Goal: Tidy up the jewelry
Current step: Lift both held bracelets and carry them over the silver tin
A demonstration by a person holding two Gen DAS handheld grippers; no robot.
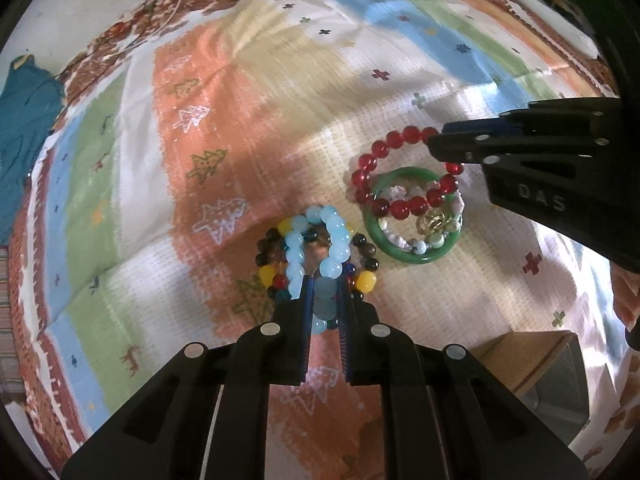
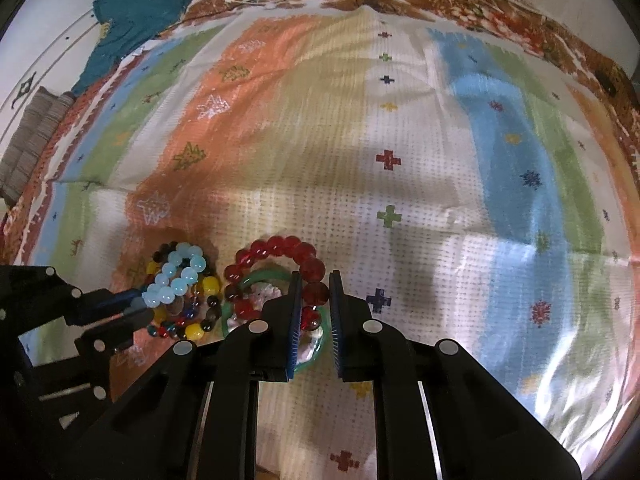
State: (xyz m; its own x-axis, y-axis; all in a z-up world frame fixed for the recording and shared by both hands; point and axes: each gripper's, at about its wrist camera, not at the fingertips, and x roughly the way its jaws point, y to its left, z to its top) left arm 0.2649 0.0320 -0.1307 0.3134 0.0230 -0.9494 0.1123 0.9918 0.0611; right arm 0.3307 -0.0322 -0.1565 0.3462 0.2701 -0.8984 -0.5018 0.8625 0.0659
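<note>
Striped patterned blanket [image 2: 400, 128] — bead bracelets [image 1: 316, 256], green bangle [image 1: 412, 258], cardboard box [image 1: 536, 368] on it.

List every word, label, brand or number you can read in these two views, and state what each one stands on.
"DAS": raised letters on the black body of the right gripper, seen in the left wrist view.
No other text can be read; the cloth bears only woven crosses, trees and star shapes, and the bracelets carry no lettering.
</note>
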